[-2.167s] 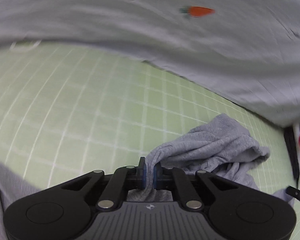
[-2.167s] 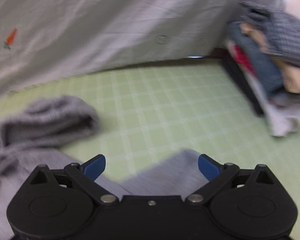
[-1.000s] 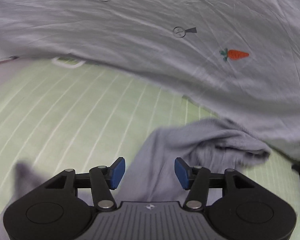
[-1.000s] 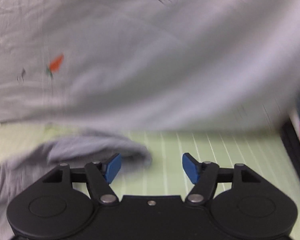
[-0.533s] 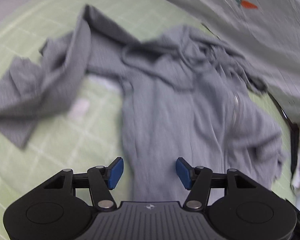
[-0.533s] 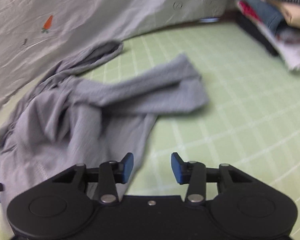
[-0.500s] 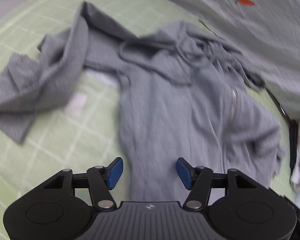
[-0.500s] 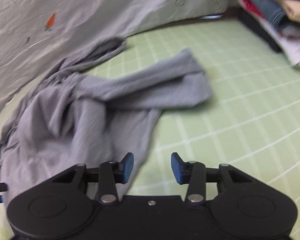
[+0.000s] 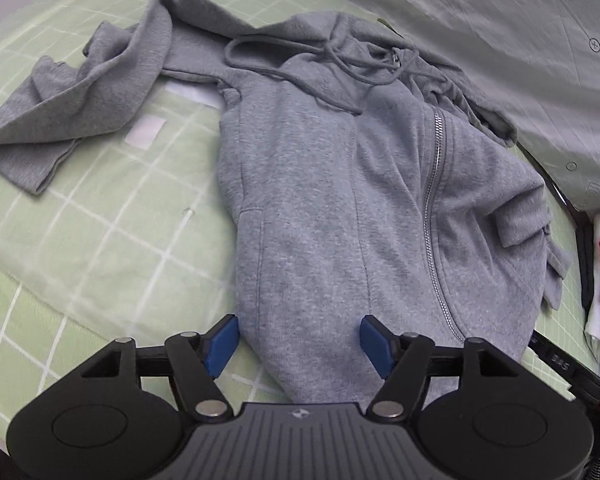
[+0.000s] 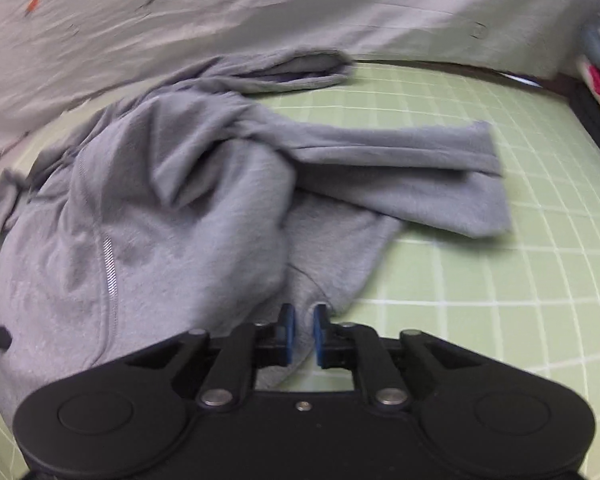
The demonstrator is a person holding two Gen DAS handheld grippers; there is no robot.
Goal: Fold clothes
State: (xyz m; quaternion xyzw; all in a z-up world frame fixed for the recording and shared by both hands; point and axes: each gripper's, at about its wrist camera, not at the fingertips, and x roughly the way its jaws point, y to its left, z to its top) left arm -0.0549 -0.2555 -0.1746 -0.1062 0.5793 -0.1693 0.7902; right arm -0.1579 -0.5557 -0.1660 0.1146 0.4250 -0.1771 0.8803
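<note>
The left gripper [image 9: 298, 338] is held low and level, its two blue-padded fingers [image 9: 220, 340] spread wide apart with nothing pinched between them. The right gripper [image 10: 303, 334] points forward and slightly down, its blue pads [image 10: 288, 334] drawn almost together so that only a narrow slit remains; whether anything is caught in that slit cannot be told. A thin black edge of the left gripper shows at the left border of the right wrist view.

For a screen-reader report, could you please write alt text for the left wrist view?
A grey zip hoodie lies front-up on a green checked mat, one sleeve flung left. The left claw is open at its hem.
</note>
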